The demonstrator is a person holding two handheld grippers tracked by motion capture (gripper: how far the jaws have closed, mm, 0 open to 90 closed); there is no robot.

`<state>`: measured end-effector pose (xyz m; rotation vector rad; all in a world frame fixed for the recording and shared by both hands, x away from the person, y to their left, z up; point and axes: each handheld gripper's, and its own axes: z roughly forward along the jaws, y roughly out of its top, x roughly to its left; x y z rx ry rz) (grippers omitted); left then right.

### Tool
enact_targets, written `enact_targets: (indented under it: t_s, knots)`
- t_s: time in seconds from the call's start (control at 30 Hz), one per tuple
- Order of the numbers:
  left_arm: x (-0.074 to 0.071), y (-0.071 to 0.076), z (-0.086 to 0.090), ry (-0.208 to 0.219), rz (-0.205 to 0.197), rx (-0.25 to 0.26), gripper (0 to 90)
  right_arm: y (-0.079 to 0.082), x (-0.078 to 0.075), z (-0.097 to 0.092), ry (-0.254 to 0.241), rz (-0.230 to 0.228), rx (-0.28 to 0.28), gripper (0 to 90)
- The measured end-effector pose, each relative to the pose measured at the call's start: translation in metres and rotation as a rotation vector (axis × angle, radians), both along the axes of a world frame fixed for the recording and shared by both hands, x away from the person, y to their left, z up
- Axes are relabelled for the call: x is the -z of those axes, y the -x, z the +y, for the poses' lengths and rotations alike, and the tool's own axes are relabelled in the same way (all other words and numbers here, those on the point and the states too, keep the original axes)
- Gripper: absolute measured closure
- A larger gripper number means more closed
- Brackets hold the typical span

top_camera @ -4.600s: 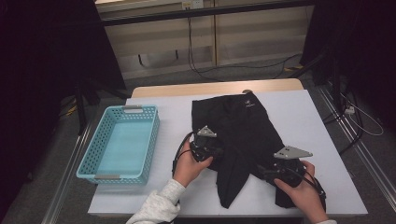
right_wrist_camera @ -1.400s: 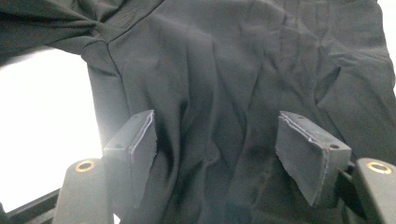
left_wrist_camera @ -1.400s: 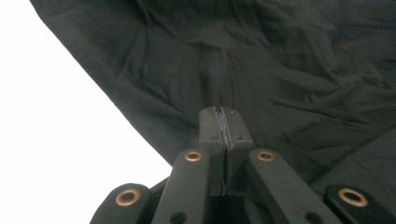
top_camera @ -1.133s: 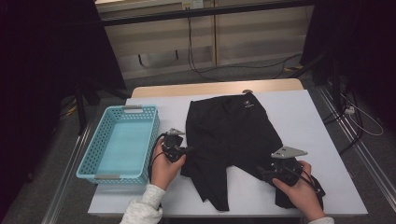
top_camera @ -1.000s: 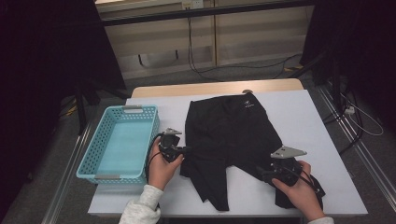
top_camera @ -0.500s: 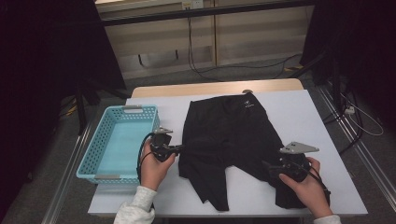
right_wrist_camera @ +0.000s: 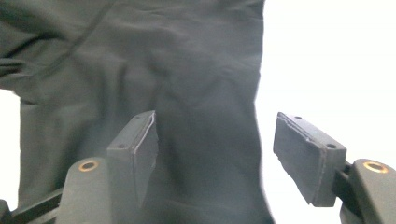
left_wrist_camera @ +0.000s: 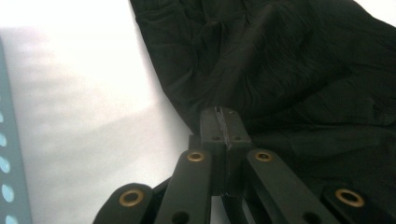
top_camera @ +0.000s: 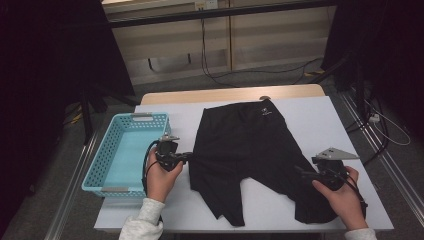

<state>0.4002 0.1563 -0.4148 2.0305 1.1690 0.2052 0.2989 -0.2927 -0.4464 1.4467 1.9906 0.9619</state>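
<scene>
A pair of black shorts (top_camera: 245, 150) lies spread on the white table (top_camera: 175, 112), waistband at the far side. At the garment's left edge my left gripper (top_camera: 189, 156) is shut on the fabric. In the left gripper view the jaws (left_wrist_camera: 223, 126) pinch the hem, and the shorts (left_wrist_camera: 289, 70) pull into creases toward them. My right gripper (top_camera: 301, 172) stands open low over the right leg. In the right gripper view its pads (right_wrist_camera: 215, 130) sit apart above the shorts (right_wrist_camera: 163, 60), one over the cloth, one over bare table (right_wrist_camera: 336, 60).
A light blue plastic basket (top_camera: 148, 116) stands at the table's left, close beside the left hand; its wall shows in the left gripper view (left_wrist_camera: 7, 163). Cables trail on the floor behind and to the right of the table.
The left gripper has drawn the shorts' left edge to the left, toward the basket, spreading the garment. The right hand has shifted to the right along the right leg, jaws still apart.
</scene>
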Motion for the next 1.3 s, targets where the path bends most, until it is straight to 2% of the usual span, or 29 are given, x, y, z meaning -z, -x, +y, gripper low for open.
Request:
enact_targets:
  t_s: [0.13,0.17,0.2,0.3,0.33,0.4,0.43,0.5,0.6,0.67,0.73,0.8,0.83,0.9,0.93,1.03,1.1,1.13,1.2,1.3]
  knots:
    - [0.000,0.000,-0.002,-0.003,-0.008,0.002,90.0,-0.001,0.002,-0.016,0.021,0.010,0.053,37.4]
    - [0.000,0.000,-0.003,-0.003,-0.007,0.007,90.0,-0.002,0.003,-0.018,0.011,0.019,0.058,38.9]
    - [0.000,0.000,-0.004,-0.003,-0.006,0.008,90.0,-0.002,0.005,-0.020,0.000,0.031,0.058,40.9]
    - [0.001,0.000,-0.007,-0.007,-0.004,0.020,90.0,-0.005,0.012,-0.018,0.016,0.089,0.045,49.7]
    - [0.001,0.000,-0.008,-0.007,-0.007,0.020,90.0,-0.006,0.013,-0.018,0.019,0.088,0.044,53.7]
    - [0.002,0.000,-0.009,-0.005,-0.006,0.027,90.0,-0.008,0.012,-0.017,-0.004,0.095,0.016,76.1]
    - [0.003,0.000,-0.010,-0.006,-0.008,0.027,90.0,-0.010,0.012,-0.017,-0.015,0.103,0.001,83.8]
    - [0.004,-0.001,-0.012,-0.007,-0.010,0.029,90.0,-0.012,0.010,-0.016,-0.001,0.098,-0.020,88.4]
    - [0.004,-0.002,-0.014,-0.004,-0.022,0.027,90.0,-0.017,0.002,-0.023,0.000,0.048,0.010,88.9]
    - [0.004,-0.003,-0.016,0.000,-0.027,0.029,90.0,-0.022,-0.004,-0.031,-0.021,0.010,0.039,88.9]
    - [0.005,-0.004,-0.017,-0.005,-0.026,0.034,90.0,-0.027,-0.006,-0.034,0.009,-0.026,0.063,89.0]
    - [0.007,-0.004,-0.021,-0.008,-0.028,0.041,90.0,-0.031,-0.003,-0.035,0.007,-0.009,0.060,88.6]
    - [0.008,-0.004,-0.022,-0.006,-0.026,0.044,90.0,-0.033,0.001,-0.035,0.028,0.002,0.058,88.1]
    - [0.009,-0.004,-0.025,-0.011,-0.023,0.052,90.0,-0.034,0.007,-0.032,0.039,0.024,0.038,79.8]
    - [0.010,-0.004,-0.026,-0.010,-0.023,0.052,90.0,-0.034,0.008,-0.031,0.059,0.022,0.048,72.9]
    - [0.010,-0.003,-0.028,-0.013,-0.021,0.065,90.0,-0.028,0.004,-0.027,0.059,0.001,0.051,57.5]
    - [0.010,-0.002,-0.029,-0.012,-0.020,0.063,90.0,-0.022,0.000,-0.022,0.060,-0.006,0.022,54.2]
    - [0.010,-0.002,-0.030,-0.011,-0.019,0.065,90.0,-0.018,-0.002,-0.019,0.060,-0.009,0.011,49.8]
    - [0.010,-0.001,-0.031,-0.014,-0.019,0.075,90.0,-0.010,-0.006,-0.014,0.056,-0.014,0.005,44.9]
    - [0.010,-0.001,-0.033,-0.009,-0.020,0.079,90.0,0.005,-0.013,-0.005,0.035,-0.023,-0.036,45.7]
